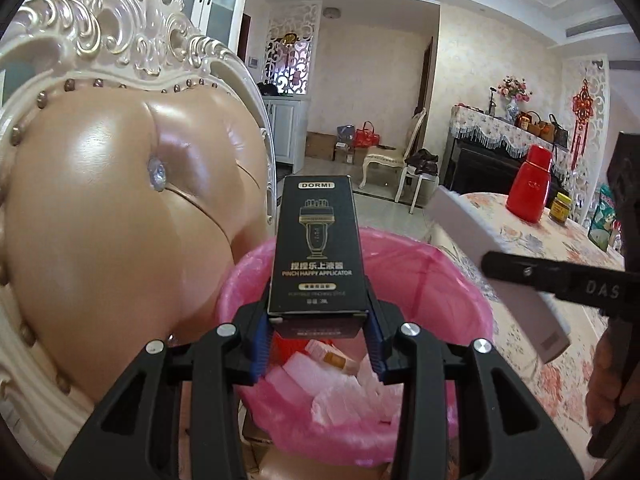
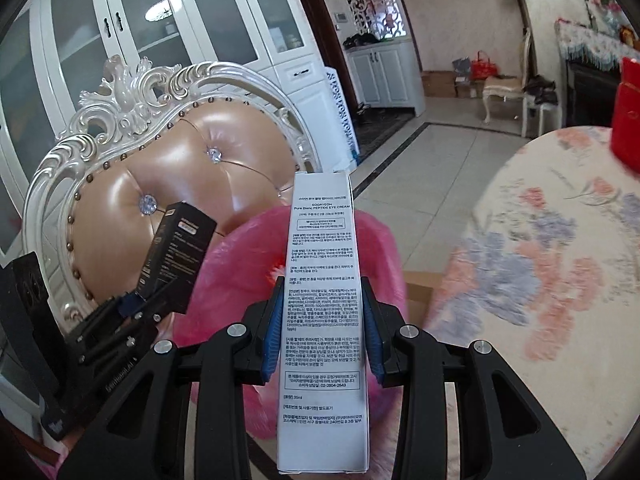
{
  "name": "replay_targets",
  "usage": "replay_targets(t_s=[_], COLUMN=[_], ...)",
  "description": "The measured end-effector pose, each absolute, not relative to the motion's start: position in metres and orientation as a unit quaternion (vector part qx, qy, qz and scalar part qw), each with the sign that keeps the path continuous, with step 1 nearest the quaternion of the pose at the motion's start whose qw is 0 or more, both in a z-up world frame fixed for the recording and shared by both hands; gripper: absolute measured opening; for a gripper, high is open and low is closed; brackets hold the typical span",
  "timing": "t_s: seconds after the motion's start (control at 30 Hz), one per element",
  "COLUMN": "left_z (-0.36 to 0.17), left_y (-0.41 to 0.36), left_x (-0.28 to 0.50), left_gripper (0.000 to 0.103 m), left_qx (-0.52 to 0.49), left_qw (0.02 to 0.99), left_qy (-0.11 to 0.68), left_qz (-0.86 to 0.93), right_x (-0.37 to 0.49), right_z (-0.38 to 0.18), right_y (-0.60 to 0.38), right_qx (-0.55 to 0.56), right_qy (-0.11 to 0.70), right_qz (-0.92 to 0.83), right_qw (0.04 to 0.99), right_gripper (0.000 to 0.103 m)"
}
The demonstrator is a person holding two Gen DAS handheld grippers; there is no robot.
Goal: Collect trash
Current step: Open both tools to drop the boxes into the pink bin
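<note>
Both grippers are loaded and parked over the pink bin (image 1: 460,280): left gripper (image 1: 318,344) is clamped on the black box (image 1: 318,248), right gripper (image 2: 322,340) pinches the white box (image 2: 322,320). Drop step, I'd say, so next just open up over the bin mouth.

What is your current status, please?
Left tool shut on black cardboard box, over pink-lined bin. Right tool shut on white cardboard carton. Nothing blocking.

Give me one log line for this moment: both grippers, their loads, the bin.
left gripper: shut on black box over pink-lined bin | right gripper: shut on white box near bin | bin: already holds trash
</note>
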State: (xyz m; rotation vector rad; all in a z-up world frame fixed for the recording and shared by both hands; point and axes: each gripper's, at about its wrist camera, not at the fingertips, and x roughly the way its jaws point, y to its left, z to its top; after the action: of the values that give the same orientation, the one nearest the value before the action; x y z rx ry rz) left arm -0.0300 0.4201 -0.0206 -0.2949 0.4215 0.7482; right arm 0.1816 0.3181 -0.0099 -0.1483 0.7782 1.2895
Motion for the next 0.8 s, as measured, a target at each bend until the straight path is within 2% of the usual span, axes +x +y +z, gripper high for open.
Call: replay_targets(t_s=[0.3,0.33,0.37,0.4,0.43,0.6,0.67,0.77,0.8], left_z=[-0.03,-0.032,-0.032,-0.033,-0.033,-0.03,-0.026,-0.018,-0.013], left_y=[0.432,0.433,0.431,0.432,0.431,0.428,0.421,0.409,0.403], left_x=[-0.013,-0.012,-0.012,-0.014,-0.017,-0.038,-0.048,-0.061,-0.065], left_gripper=[0.039,0.045,0.058,0.065,0.074,0.086,0.099,0.098,0.098], left_qx=[-0.14,-0.138,-0.137,-0.136,-0.137,-0.143,-0.135,-0.124,-0.118], left_qw=[0.901,0.9,0.898,0.897,0.895,0.888,0.884,0.878,0.877], left_qy=[0.204,0.207,0.208,0.205,0.198,0.179,0.171,0.158,0.153], left_qz=[0.357,0.358,0.362,0.368,0.375,0.399,0.413,0.435,0.44], right_x=[0.184,0.185,0.185,0.186,0.187,0.188,0.188,0.182,0.18], right_z=[-0.018,-0.019,-0.019,-0.018,-0.016,-0.005,0.003,0.019,0.024], right_y=[0.346,0.348,0.349,0.348,0.346,0.329,0.315,0.294,0.288], right_qx=[-0.071,-0.069,-0.067,-0.064,-0.058,-0.054,-0.047,-0.05,-0.052], right_qy=[0.356,0.357,0.356,0.352,0.345,0.323,0.315,0.29,0.282], right_qz=[0.592,0.594,0.596,0.597,0.597,0.593,0.59,0.581,0.578], right_qw=[0.719,0.718,0.717,0.718,0.722,0.735,0.742,0.759,0.764], right_gripper=[0.036,0.043,0.05,0.065,0.067,0.067,0.067,0.072,0.076])
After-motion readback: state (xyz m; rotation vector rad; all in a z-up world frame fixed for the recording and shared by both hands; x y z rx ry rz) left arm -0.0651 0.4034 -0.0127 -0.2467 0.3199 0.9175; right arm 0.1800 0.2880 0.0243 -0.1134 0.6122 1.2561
